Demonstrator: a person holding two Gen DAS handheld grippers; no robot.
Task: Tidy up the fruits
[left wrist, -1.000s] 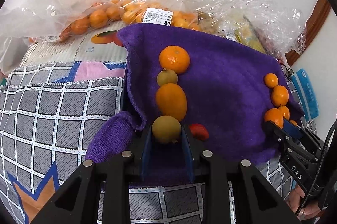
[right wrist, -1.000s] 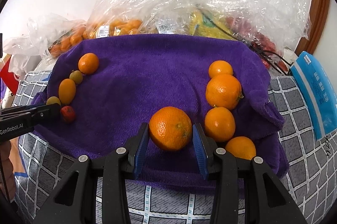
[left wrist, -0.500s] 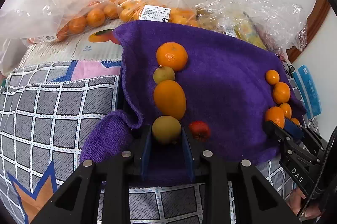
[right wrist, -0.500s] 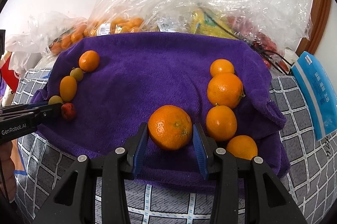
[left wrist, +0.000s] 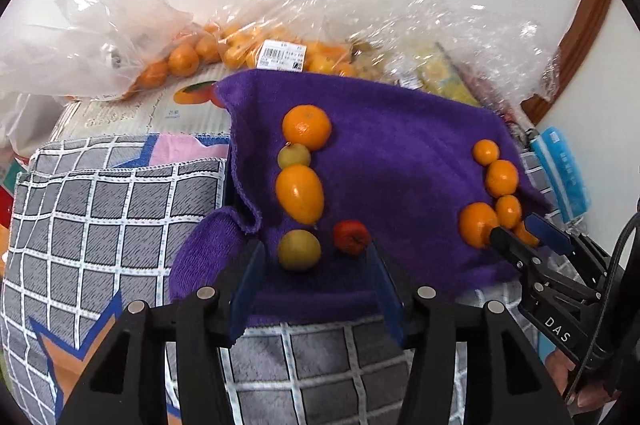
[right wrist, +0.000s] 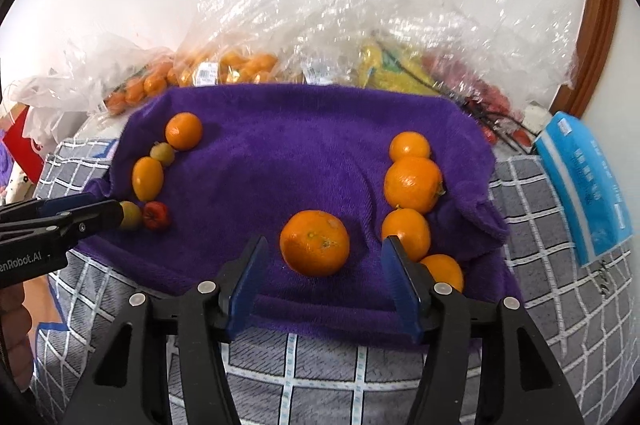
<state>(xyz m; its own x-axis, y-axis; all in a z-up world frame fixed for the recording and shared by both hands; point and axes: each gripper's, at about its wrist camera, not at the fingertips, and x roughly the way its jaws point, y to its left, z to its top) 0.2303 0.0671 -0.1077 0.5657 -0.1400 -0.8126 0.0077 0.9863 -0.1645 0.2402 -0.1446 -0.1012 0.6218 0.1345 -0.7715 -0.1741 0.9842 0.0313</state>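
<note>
Both grippers are opening: the left gripper has released the yellow-green fruit at the towel's seven o'clock edge. The right gripper has released the large orange at six o'clock. Both fruits rest free on the towel, placed.

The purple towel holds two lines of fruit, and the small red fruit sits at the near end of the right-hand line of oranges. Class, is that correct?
Not quite. The small red fruit lies at the near end of the left-hand line, beside a yellow-green fruit, not by the oranges on the right. The right wrist view shows this. The purple towel does hold two lines.
</note>
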